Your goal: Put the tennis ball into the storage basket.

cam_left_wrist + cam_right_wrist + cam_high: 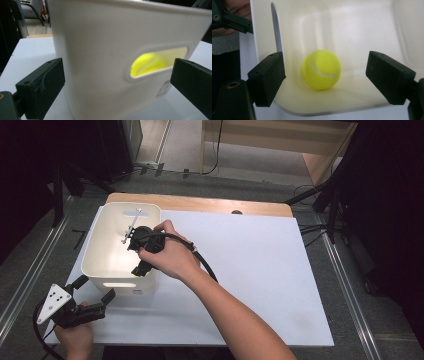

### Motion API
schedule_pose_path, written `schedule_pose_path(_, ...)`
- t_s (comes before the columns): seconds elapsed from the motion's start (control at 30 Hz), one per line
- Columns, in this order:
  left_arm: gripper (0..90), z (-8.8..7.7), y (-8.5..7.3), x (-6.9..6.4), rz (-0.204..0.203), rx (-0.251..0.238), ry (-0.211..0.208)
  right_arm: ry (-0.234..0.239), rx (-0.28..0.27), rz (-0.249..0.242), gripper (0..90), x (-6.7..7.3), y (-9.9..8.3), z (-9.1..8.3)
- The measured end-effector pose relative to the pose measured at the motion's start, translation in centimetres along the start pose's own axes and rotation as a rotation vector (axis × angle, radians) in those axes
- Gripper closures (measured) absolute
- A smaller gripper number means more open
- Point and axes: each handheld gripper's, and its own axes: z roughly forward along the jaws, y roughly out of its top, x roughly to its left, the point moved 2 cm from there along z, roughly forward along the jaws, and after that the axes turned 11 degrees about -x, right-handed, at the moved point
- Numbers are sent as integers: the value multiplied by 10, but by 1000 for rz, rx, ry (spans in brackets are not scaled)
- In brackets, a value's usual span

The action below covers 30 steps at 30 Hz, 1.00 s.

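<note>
Yellow tennis ball (321, 70) lies free in white bin (95, 255); right gripper (325, 77) jaws apart above it. Lift straight out, clear of walls. Left gripper (117, 82) jaws apart beside bin.

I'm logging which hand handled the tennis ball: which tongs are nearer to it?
Right. The right tongs are open above the white bin, the tennis ball lying just beyond their tips. The left tongs are outside the bin's near wall.
</note>
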Motion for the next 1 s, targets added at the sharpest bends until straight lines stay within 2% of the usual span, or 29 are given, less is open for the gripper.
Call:
schedule_pose_path(0.23, 0, 0, 0, 0, 0, 2, 0, -35, -55, 14, 83, 0, -3, -17)
schedule_pose_path(0.33, 0, 0, 0, 0, 1, 3, 0, -36, -74, 28, 0, -1, -8, -25)
schedule_pose_path(0.8, 0, 0, 0, 0, 5, 7, 1, -118, -139, 83, 0, -3, -43, -49)
schedule_pose_path(0.93, 0, 0, 0, 1, 4, 7, 2, -125, -157, 95, 0, -5, -54, -54)
schedule_pose_path(1.0, 0, 0, 0, 1, 3, 6, 2, -124, -158, 117, 0, -5, -60, -56)
